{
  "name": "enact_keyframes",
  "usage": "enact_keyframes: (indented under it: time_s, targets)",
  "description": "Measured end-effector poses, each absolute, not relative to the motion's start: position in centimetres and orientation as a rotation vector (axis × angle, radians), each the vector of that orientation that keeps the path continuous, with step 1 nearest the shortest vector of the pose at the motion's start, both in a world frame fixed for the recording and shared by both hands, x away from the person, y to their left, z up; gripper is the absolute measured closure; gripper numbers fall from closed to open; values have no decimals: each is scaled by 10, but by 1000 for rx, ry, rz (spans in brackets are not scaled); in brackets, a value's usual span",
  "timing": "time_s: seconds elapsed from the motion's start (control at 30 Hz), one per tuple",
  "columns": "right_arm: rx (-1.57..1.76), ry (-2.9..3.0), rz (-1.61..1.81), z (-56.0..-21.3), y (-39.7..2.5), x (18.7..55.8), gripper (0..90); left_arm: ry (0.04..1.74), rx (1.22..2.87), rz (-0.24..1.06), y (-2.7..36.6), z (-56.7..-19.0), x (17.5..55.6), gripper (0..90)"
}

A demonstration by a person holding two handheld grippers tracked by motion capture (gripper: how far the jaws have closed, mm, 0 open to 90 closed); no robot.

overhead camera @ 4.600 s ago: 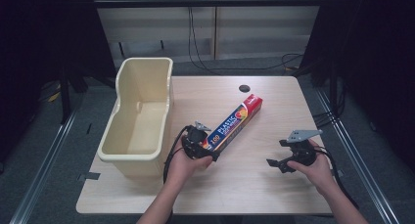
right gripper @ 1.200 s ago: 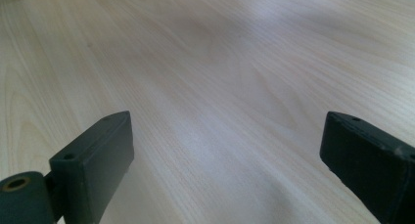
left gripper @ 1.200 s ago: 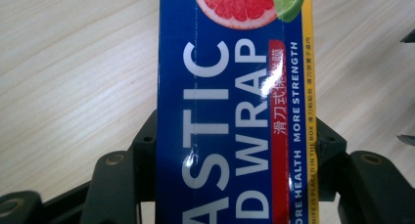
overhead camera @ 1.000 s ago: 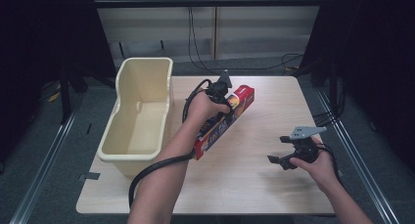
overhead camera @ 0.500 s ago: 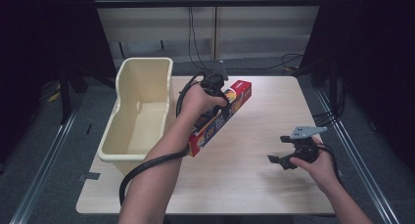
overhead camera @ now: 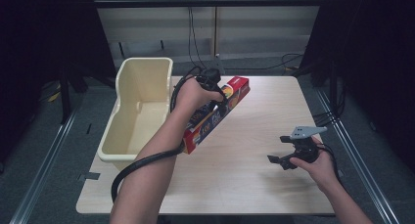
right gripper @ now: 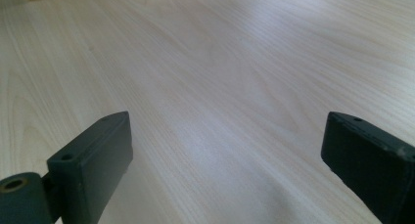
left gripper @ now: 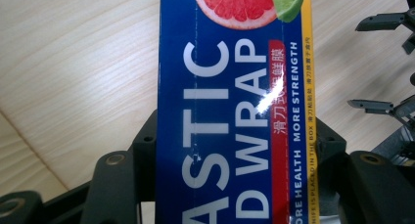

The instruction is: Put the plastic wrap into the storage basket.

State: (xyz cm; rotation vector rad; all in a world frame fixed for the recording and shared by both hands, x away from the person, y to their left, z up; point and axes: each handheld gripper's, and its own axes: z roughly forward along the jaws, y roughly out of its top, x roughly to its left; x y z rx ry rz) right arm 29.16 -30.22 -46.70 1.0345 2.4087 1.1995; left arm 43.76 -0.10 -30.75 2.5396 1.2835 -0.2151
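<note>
Left tongs [overhead camera: 219, 100] clamped on plastic wrap box [overhead camera: 215, 117], jaws pressing both long sides as seen in left gripper view [left gripper: 235, 155]. Box held lifted and tilted just right of cream plastic bin [overhead camera: 128, 131], far red end higher, near end down by the bin's front right corner. Box close beside the bin's right wall; touching or apart, cannot tell. Print on box face legible in left gripper view: "PLASTIC" and "WRAP" fragments, grapefruit and lime picture at far end. Left forearm reaching forward alongside the bin, black cable [overhead camera: 132, 171] looping under it near the bin's front corner.

Right tongs [overhead camera: 284, 160] well right of the bin, low over bare bench [overhead camera: 254, 185], jaws apart with nothing between; wood grain visible between them in right gripper view [right gripper: 230, 150]. Grey three-cornered plate on top. Right tongs well apart from the box.
</note>
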Motion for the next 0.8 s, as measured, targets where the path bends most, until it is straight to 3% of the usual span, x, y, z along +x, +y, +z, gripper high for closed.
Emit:
enact_keyframes:
  time_s: [0.8]
  targets:
    - [1022, 2425, 1193, -468, -300, 292, 55, 1371, 2492, -167, 32, -270, 437, 410]
